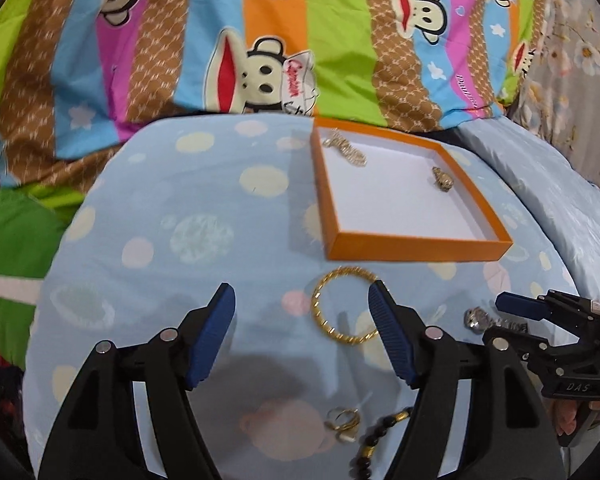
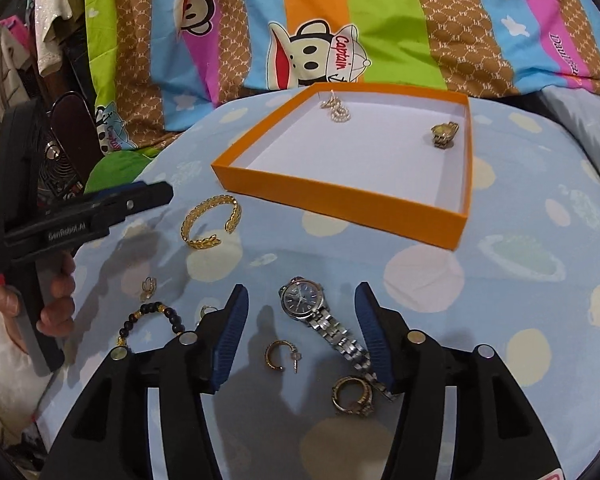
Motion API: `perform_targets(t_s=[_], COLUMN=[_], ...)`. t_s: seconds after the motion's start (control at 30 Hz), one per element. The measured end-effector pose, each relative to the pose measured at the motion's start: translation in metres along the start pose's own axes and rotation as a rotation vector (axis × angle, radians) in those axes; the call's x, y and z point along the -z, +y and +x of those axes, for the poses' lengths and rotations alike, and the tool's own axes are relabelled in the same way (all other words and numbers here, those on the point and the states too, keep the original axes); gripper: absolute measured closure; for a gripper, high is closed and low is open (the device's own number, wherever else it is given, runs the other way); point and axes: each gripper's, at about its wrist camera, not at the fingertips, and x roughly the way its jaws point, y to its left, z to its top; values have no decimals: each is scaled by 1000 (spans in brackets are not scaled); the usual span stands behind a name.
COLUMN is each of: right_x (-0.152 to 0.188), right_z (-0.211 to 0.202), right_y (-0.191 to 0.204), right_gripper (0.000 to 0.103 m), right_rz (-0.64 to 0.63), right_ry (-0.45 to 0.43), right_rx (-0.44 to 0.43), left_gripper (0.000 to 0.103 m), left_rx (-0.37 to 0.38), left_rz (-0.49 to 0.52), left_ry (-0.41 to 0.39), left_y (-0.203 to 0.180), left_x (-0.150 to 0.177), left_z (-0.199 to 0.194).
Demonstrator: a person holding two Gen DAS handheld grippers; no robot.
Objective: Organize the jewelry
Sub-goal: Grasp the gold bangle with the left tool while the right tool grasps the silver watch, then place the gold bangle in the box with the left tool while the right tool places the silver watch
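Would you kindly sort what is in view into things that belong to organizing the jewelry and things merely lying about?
Belongs to the job:
orange tray
gold bangle
silver watch
beaded bracelet
hoop earring
rings
gold watch, pearl piece, both in the tray

Just lying about:
cartoon quilt
hanging clothes

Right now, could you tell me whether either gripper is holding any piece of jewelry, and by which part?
Nothing is held. The left gripper stands open over the gold bangle, the right gripper open over the silver watch; neither is touching.
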Motion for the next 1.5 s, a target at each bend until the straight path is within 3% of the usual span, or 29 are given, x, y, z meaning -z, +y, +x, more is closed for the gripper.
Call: perform_targets(t_s=[0.23, 0.3, 0.37, 0.43, 0.53, 0.8, 0.87, 0.9, 1.1, 1.33, 1.5], right_x=[4, 4, 3, 2, 1, 2, 2, 1, 1, 1, 0], right_z=[10, 10, 10, 10, 10, 7, 7, 7, 7, 1, -19], right_y=[17, 17, 14, 11, 12, 8, 6, 5, 5, 2, -2], right_gripper=[46, 54, 71, 79, 79, 79, 79, 79, 79, 79, 79], right_rz=[-87, -92, -80, -65, -71, -40, -31, -29, -28, -15, 20], right_ry=[13, 12, 9, 6, 2, -1, -2, -2, -3, -29, -93], right_rx=[112, 128, 130, 120, 129, 118, 115, 114, 114, 120, 112], left_gripper=[34, 32, 29, 25, 18, 18, 22, 30, 49, 49, 49], left_rx=[15, 18, 22, 27, 20, -34, -45, -47, -30, 6, 34], left_rz=[37, 57, 70, 81, 91, 122, 107, 103, 100, 105, 110], left_ry=[-3, 4, 12, 17, 12, 59, 82, 98, 76, 59, 21], left_y=[-7, -11, -15, -19, -26, -49, -50, -49, -47, -48, -54], left_x=[10, 13, 15, 17, 16, 3, 1, 2, 4, 9, 7], left_z=[3, 6, 9, 11, 12, 40, 47, 51, 44, 34, 12])
